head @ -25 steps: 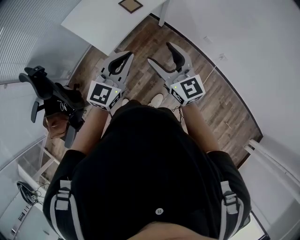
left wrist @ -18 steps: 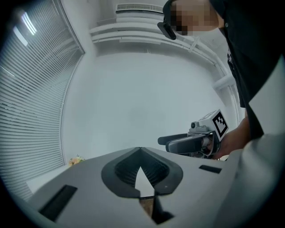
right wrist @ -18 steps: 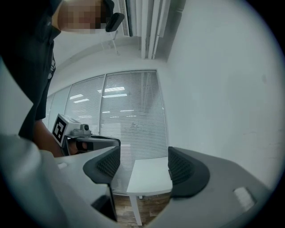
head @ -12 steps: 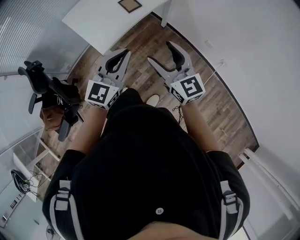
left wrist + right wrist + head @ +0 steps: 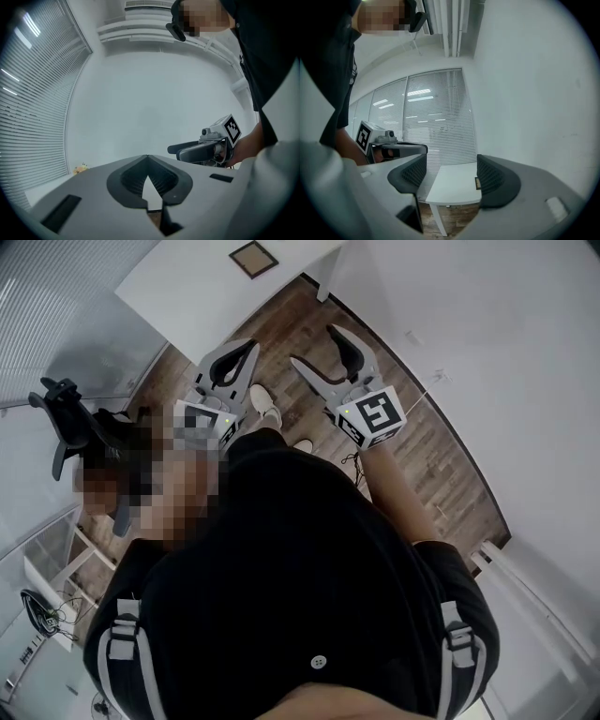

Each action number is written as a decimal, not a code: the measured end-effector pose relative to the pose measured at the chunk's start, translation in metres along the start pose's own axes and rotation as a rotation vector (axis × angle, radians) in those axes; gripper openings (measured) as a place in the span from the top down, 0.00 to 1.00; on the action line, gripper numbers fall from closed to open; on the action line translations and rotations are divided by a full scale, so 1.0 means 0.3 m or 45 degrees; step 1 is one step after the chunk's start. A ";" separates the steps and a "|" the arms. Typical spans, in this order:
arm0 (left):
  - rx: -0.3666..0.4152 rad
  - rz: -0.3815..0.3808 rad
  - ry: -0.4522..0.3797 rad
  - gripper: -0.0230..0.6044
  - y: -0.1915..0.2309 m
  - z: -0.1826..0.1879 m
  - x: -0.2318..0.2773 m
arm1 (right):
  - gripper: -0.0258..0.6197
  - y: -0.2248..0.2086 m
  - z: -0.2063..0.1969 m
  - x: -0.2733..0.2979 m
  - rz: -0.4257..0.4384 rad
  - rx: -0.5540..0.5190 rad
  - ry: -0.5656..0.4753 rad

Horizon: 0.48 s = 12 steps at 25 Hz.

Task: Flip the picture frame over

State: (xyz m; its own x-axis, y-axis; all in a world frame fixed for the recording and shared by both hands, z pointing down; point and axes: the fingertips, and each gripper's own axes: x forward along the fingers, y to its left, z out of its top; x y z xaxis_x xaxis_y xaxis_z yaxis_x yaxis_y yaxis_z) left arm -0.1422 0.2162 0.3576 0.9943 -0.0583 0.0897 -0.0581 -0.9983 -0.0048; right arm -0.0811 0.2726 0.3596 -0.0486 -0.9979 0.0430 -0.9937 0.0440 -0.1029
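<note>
The small square picture frame, dark brown with a lighter middle, lies flat on the white rectangular table at the far end of the head view; it is well apart from both grippers and neither touches it. In the right gripper view the frame shows only as a small brown piece on the table top, just beside the right-hand pad.

The left gripper is held out in front of the person, over the wooden plank floor; its two grey fingers meet at the tips and carry nothing; only a narrow drop-shaped opening is between the ribbed pads.

The right gripper is held beside it, near but not touching; its fingers stand wide apart, the dark ribbed pads have only the table and floor behind them; it is empty.

A pair of white shoes stands on the floor under the grippers; a black office chair is at the person's left; a plain white wall is at the right.
</note>
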 end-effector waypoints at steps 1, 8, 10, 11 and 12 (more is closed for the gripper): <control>-0.005 -0.001 -0.005 0.96 0.024 0.002 0.026 | 0.45 -0.023 0.001 0.025 0.003 -0.001 0.009; -0.014 0.001 -0.018 0.96 0.254 0.031 0.191 | 0.45 -0.181 0.028 0.285 0.031 -0.022 0.059; -0.024 0.011 -0.017 0.96 0.334 0.026 0.224 | 0.45 -0.221 0.029 0.370 0.037 -0.023 0.071; -0.031 0.016 -0.017 0.96 0.376 0.024 0.237 | 0.45 -0.239 0.030 0.413 0.040 -0.024 0.076; -0.036 0.020 -0.017 0.96 0.420 0.023 0.249 | 0.45 -0.253 0.032 0.458 0.042 -0.026 0.082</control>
State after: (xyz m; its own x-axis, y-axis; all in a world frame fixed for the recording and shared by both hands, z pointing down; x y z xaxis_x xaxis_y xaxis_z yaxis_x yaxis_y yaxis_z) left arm -0.0747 0.0862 0.3569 0.9943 -0.0744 0.0767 -0.0763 -0.9968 0.0222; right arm -0.0113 0.1317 0.3637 -0.0870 -0.9908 0.1035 -0.9933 0.0783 -0.0850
